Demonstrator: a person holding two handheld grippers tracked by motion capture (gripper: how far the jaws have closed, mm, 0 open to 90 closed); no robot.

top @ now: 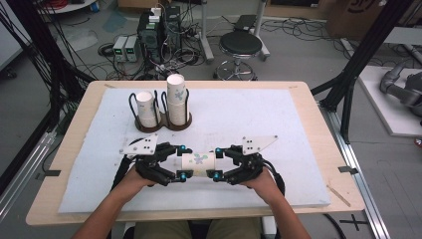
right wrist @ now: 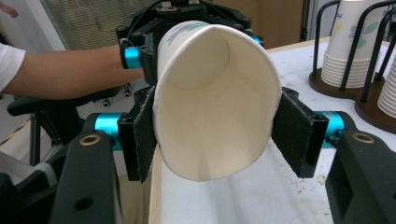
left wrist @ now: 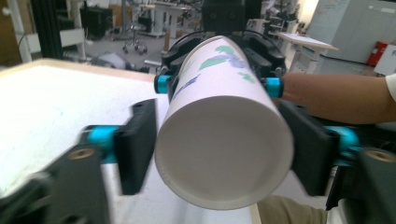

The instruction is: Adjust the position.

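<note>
A white paper cup (top: 198,164) with a blue and green flower print lies on its side in the air, just above the white mat near the table's front edge. My left gripper (top: 182,162) is shut on its base end, and the left gripper view looks at the cup's round bottom (left wrist: 224,154) between the pads. My right gripper (top: 217,162) is shut on the mouth end. In the right gripper view the rim (right wrist: 215,93) is squeezed into an oval between the pads (right wrist: 294,126). Each gripper view shows the other gripper behind the cup.
A dark wire cup holder (top: 164,124) at the mat's back left carries a short cup stack (top: 148,108) and a taller one (top: 176,97); the stacks (right wrist: 345,42) stand at the right gripper view's right. The white mat (top: 259,119) covers the wooden table. A stool (top: 241,46) stands beyond.
</note>
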